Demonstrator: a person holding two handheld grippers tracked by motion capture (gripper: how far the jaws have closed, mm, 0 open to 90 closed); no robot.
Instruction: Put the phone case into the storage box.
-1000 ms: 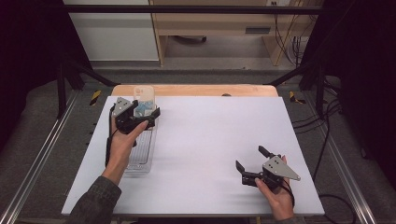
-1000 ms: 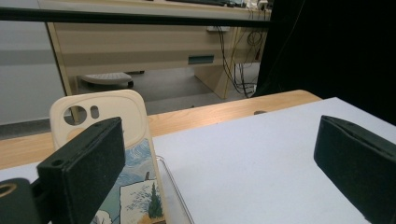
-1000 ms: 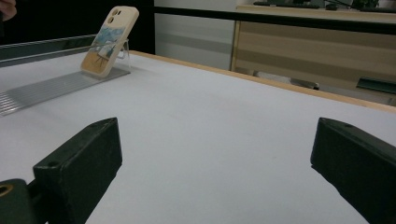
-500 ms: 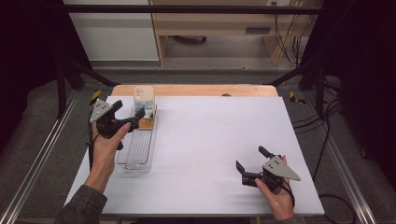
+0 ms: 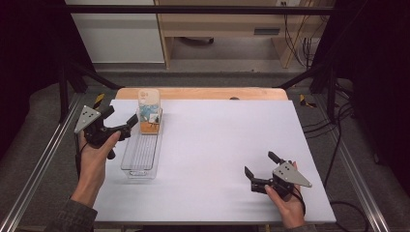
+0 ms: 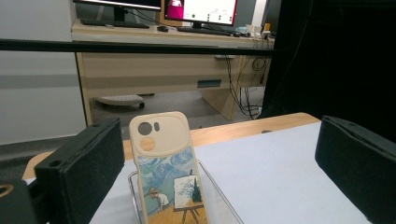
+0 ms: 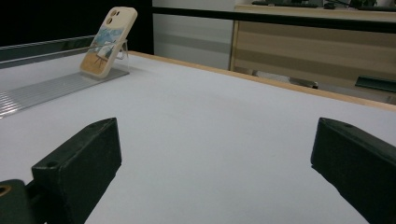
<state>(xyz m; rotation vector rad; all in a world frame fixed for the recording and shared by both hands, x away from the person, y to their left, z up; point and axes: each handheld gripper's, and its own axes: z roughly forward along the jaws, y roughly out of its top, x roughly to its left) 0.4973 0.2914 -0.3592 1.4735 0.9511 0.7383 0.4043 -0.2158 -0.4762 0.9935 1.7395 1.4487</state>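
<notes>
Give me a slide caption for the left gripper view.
Open left gripper facing a phone case that stands propped in a clear tray.

The cream phone case (image 6: 166,172) bears a painted blue-and-orange scene; the tray (image 5: 140,157) is clear.

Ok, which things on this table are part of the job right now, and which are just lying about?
In the job:
- cream phone case with a painted picture, leaning upright
- clear plastic ribbed tray holding it
- left hand-held gripper, open beside the case

Lying about:
- right hand-held gripper, open, idle on the white table sheet
</notes>
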